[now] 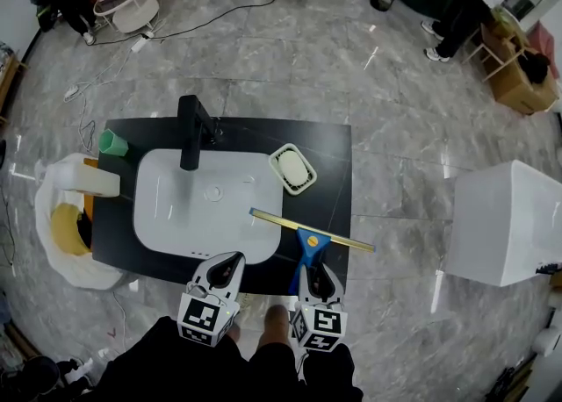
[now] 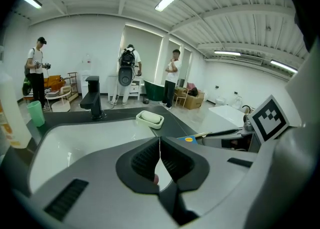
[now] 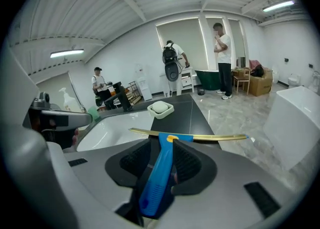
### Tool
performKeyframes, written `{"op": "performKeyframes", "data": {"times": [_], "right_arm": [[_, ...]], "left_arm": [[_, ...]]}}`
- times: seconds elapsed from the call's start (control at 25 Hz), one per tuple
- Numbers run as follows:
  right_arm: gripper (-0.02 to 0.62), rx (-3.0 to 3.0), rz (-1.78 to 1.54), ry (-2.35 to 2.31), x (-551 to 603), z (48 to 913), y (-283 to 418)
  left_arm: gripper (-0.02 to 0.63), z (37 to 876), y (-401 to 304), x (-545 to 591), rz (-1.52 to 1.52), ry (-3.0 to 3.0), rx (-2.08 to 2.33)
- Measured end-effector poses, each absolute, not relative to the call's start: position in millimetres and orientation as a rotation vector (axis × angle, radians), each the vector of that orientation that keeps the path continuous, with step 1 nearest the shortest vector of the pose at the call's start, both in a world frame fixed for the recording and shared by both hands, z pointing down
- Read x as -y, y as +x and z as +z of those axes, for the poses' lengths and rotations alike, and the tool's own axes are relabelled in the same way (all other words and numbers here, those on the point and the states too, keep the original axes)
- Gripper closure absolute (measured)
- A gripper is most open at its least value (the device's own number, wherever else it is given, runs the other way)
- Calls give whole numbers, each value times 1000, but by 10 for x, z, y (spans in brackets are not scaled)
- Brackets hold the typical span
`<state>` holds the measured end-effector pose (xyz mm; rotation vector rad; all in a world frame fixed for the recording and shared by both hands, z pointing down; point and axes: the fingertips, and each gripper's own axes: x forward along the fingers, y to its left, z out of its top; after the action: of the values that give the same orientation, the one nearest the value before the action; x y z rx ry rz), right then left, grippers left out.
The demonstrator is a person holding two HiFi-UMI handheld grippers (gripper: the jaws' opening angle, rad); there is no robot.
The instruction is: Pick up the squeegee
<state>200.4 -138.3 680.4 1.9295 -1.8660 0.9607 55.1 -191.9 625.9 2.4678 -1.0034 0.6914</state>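
The right gripper (image 1: 315,272), jaws apart, straddled the blue-handled, brass-bladed squeegee (image 1: 309,236), its handle lying lengthwise between them; the left gripper (image 1: 229,262) was pressed together, empty.

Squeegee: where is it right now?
Head view, lower middle: the squeegee lies on the dark counter's front right corner, beside the white basin, its blue handle between the right hand-held gripper's jaws.

I see a black bench (image 1: 334,141) with a white sink (image 1: 206,203) set in it. On it: black faucet (image 1: 190,132) at the back, green cup (image 1: 112,142) back-left, soap dish (image 1: 292,168) right of the sink, squeegee (image 1: 309,232) across the front-right edge.
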Motion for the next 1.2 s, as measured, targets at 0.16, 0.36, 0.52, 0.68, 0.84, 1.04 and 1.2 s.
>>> {"op": "performKeyframes", "data": {"times": [0.16, 0.36, 0.52, 0.68, 0.84, 1.04, 1.2], "right_arm": [[381, 1822, 1018, 1903, 1397, 7010, 1999], [335, 1774, 1051, 1881, 1434, 7211, 2009], [318, 1758, 1075, 1862, 1497, 7342, 2006], [314, 1745, 1075, 1842, 1564, 7442, 1991], [318, 1737, 1081, 1819, 1625, 7493, 1970], [342, 1693, 1053, 1831, 1644, 7520, 1991], [348, 1669, 1050, 1838, 1645, 7530, 2000]], "left_arm": [[581, 6351, 538, 1927, 702, 2449, 1002], [581, 6452, 526, 1956, 715, 2424, 1012], [581, 6530, 518, 1994, 724, 2401, 1026], [581, 6613, 504, 2028, 728, 2376, 1039], [581, 6658, 486, 2060, 732, 2358, 1051], [581, 6697, 441, 2080, 733, 2340, 1071], [581, 6706, 426, 2081, 729, 2335, 1075]]}}
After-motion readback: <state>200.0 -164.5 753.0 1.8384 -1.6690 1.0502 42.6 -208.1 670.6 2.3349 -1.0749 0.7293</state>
